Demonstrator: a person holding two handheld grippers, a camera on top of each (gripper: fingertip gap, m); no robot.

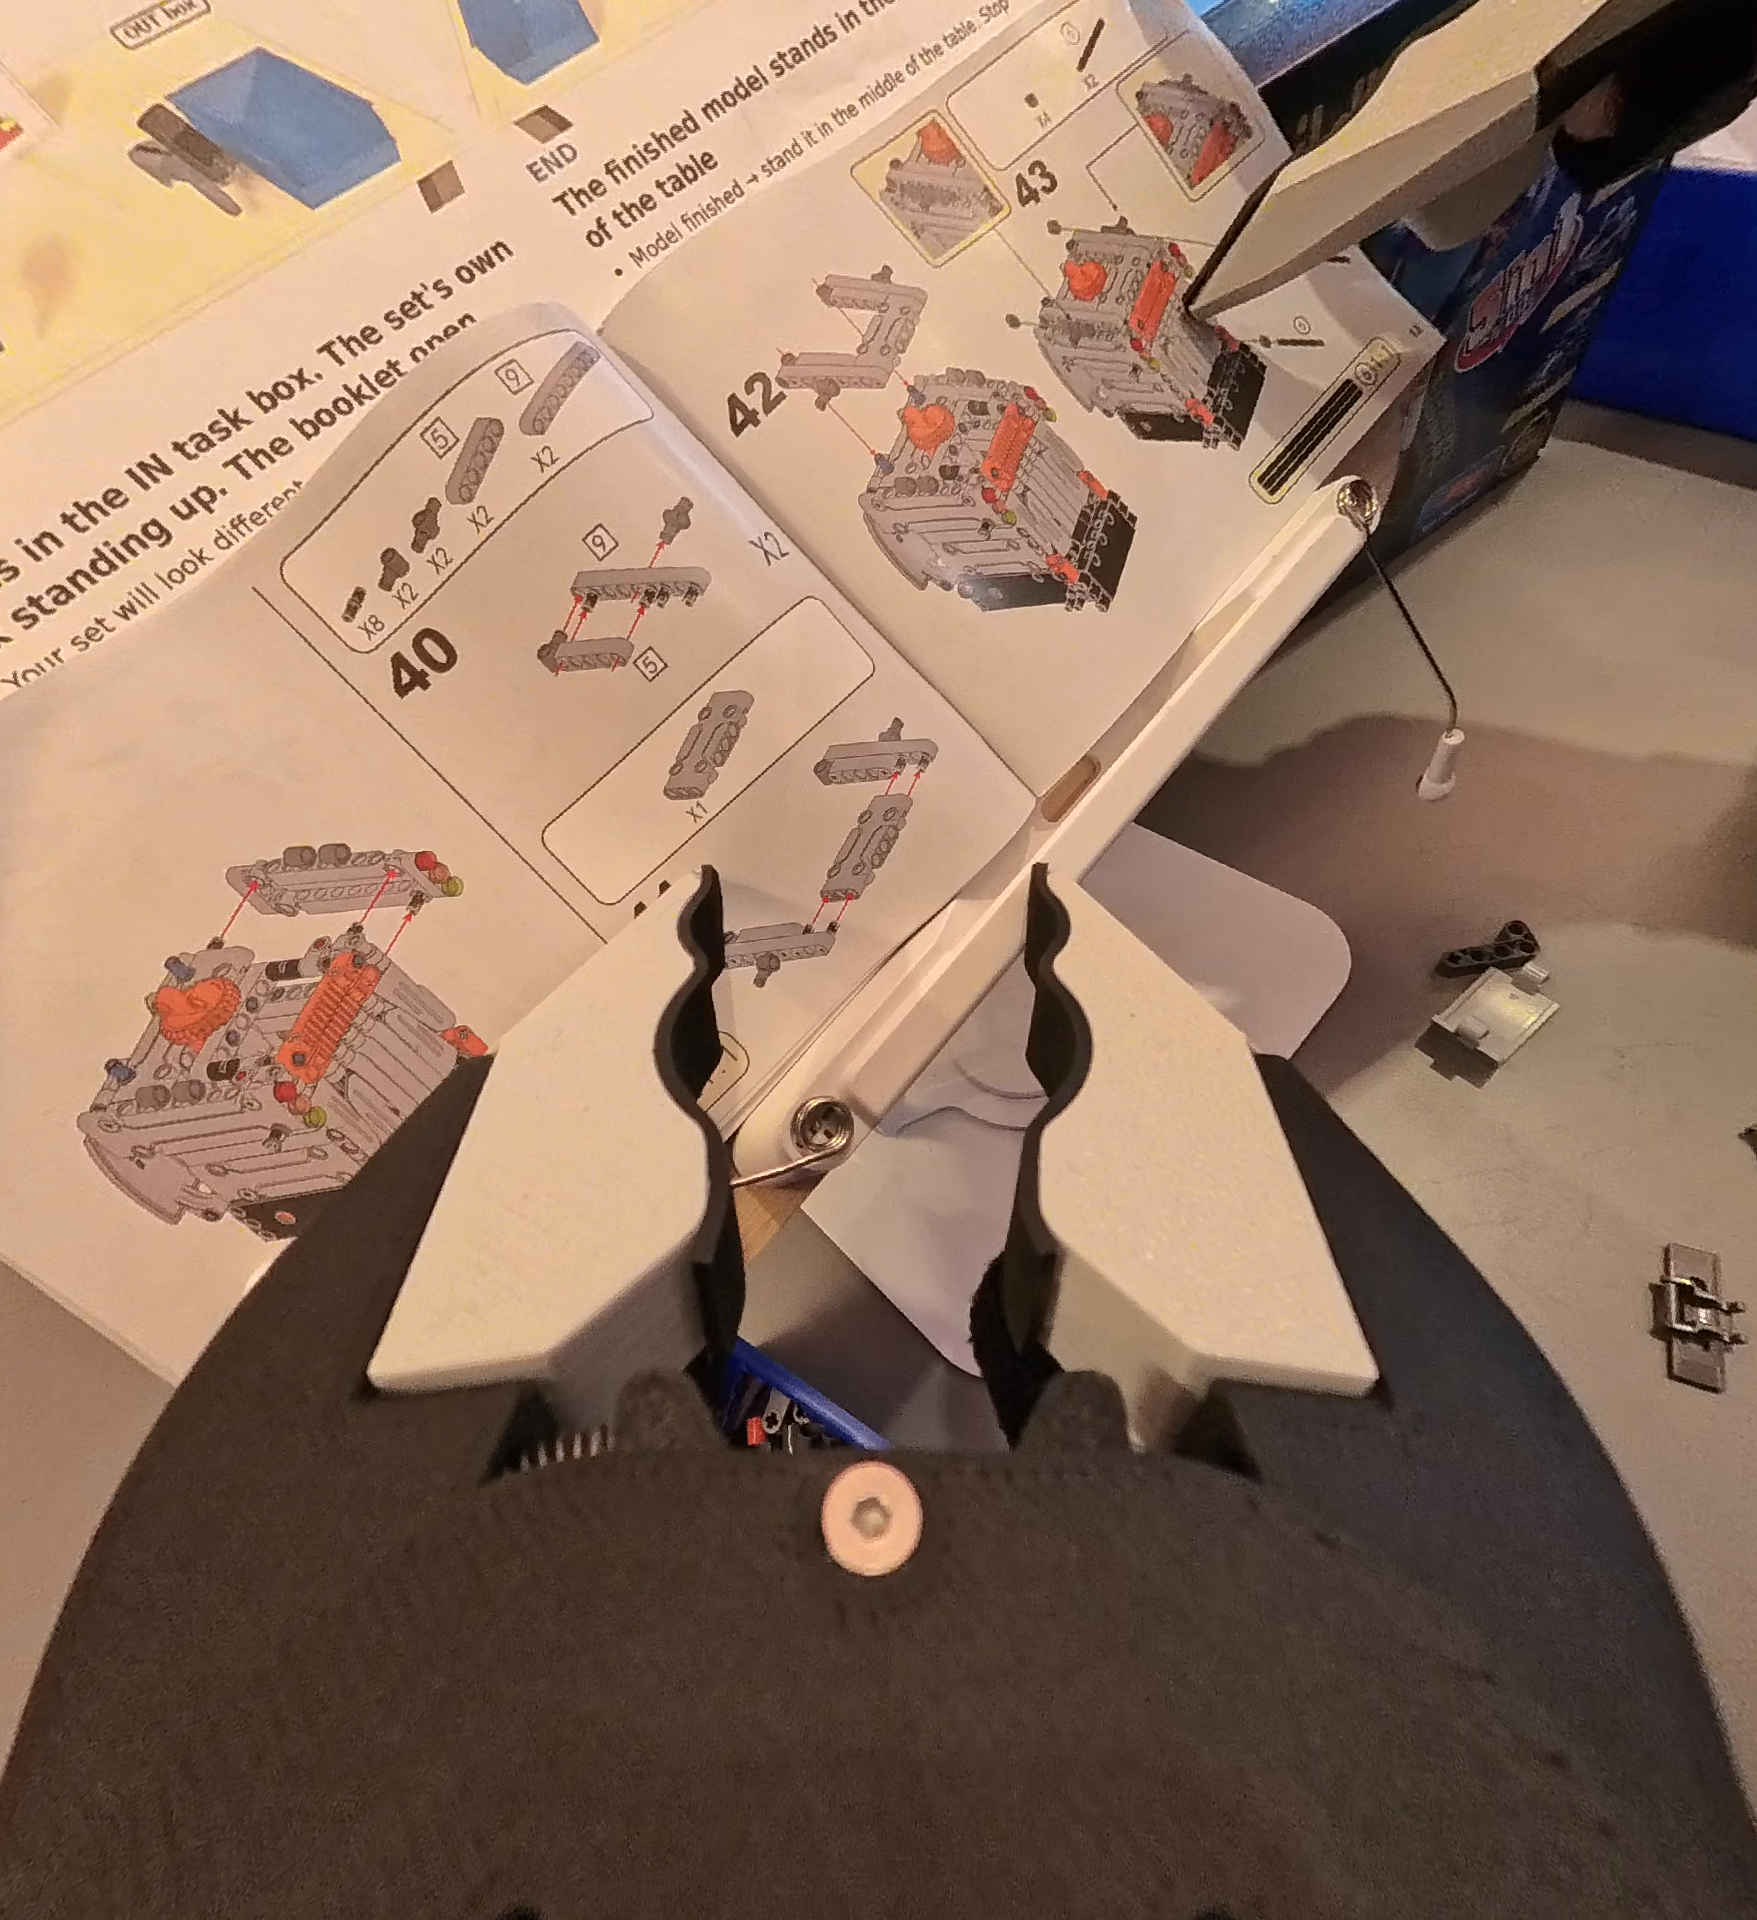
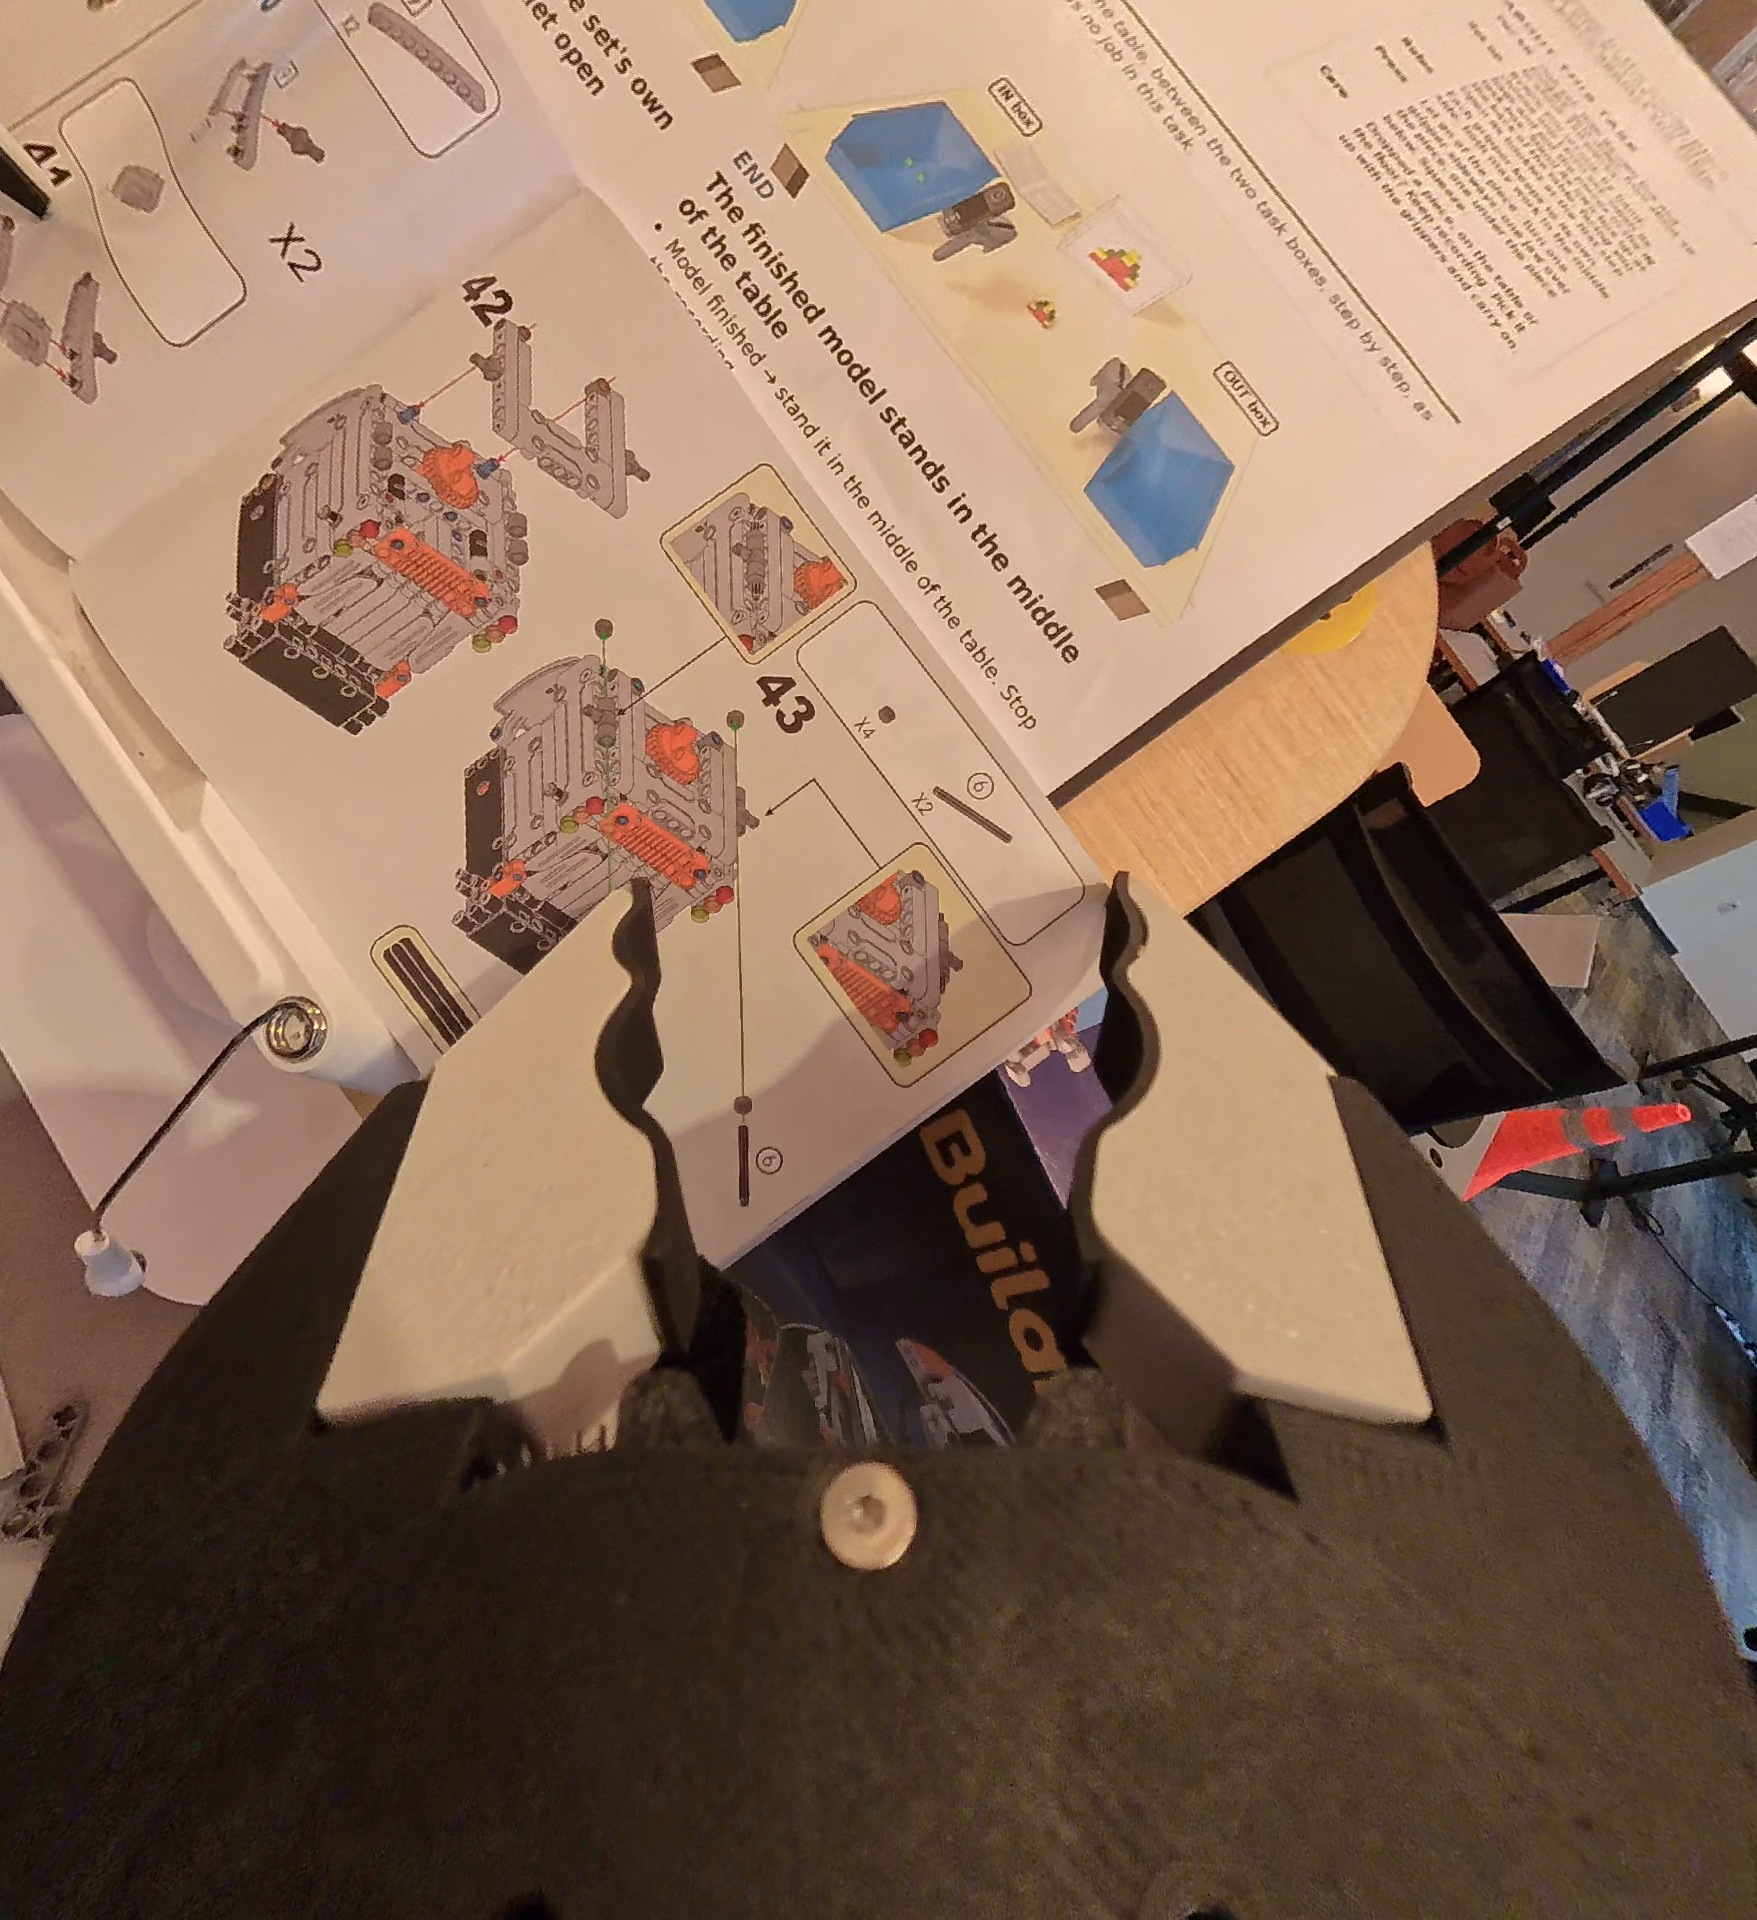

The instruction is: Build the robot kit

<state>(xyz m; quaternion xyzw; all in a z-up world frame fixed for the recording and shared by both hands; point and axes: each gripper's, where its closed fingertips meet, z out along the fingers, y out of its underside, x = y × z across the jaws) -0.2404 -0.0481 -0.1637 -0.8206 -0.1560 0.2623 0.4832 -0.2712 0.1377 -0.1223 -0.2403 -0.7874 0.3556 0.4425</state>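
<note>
L wrist view: left gripper [image 1: 869,914] spread, empty, lower centre, over open paper booklet [image 1: 583,582] on white stand [image 1: 1144,727]; right gripper [image 1: 1206,307] tip, upper right, at the booklet page; loose grey plastic parts [image 1: 1492,1013] at right on matte grey table [image 1: 1580,623] | R wrist view: right gripper [image 2: 879,904] spread, empty, at booklet [image 2: 500,582] lower corner; glossy dark box [image 2: 957,1226] beneath; build unfinished, no model seen.

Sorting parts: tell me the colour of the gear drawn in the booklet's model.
Orange, on a grey model; clearest in the right wrist view.
</note>
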